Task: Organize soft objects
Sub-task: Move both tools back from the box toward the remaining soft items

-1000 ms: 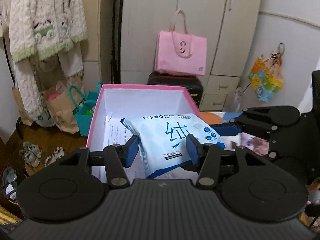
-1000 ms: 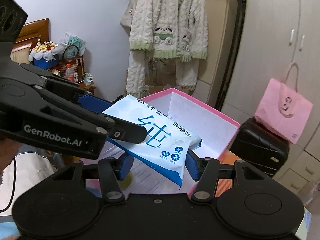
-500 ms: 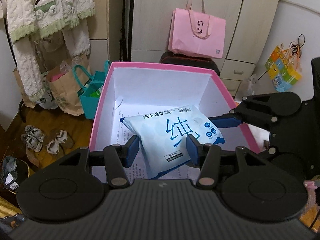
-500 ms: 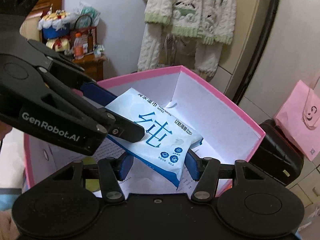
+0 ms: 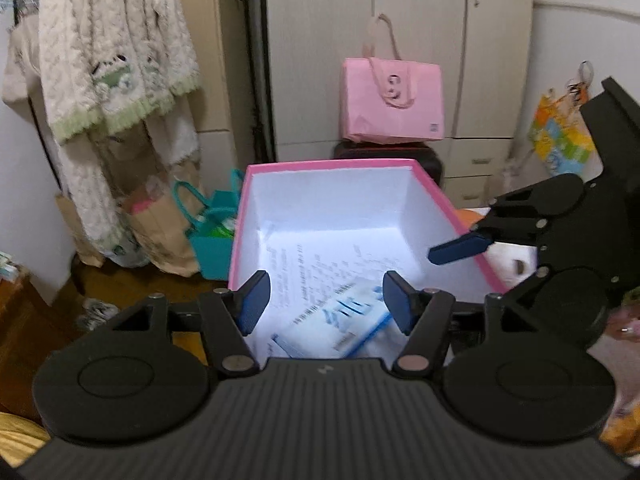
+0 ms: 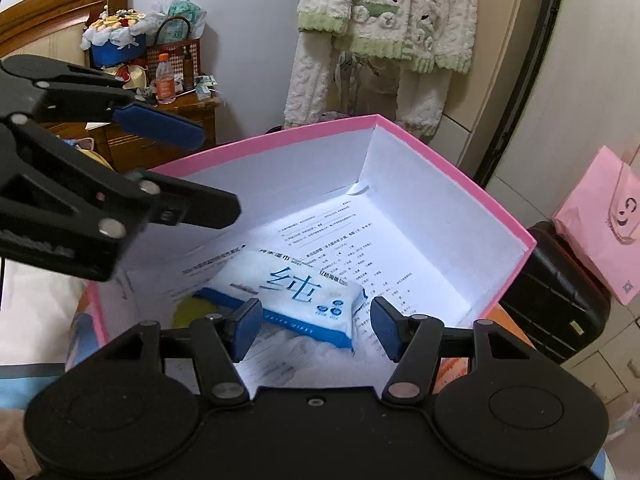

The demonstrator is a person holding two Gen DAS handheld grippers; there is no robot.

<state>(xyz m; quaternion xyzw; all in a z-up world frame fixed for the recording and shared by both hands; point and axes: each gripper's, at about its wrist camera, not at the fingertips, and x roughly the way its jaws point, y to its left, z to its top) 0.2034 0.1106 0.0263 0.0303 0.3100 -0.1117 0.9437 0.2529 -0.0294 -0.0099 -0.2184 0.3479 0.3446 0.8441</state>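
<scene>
A white-and-blue wipes pack (image 6: 296,284) lies flat on printed sheets on the floor of the pink box (image 6: 452,168). In the left wrist view the pack (image 5: 340,324) is blurred, low in the box (image 5: 332,166). My left gripper (image 5: 326,300) hovers above it, its jaws opening, with no pad touching the pack. From the right wrist view, the left gripper (image 6: 216,176) hangs over the box's left wall. My right gripper (image 6: 316,326) stands open above the pack's near end, apart from it. One of its blue fingers (image 5: 460,247) reaches over the box's right rim.
A pink tote bag (image 5: 392,100) sits on a black suitcase (image 6: 556,300) behind the box. A cream knitted garment (image 5: 112,60) hangs at the left, with paper and teal bags (image 5: 208,232) below. A wooden nightstand (image 6: 168,136) holds a bottle and clutter.
Both grippers held the wipes pack above the box; now both have let go and the pack lies on the box floor. The left jaws stand wider and have drawn back.
</scene>
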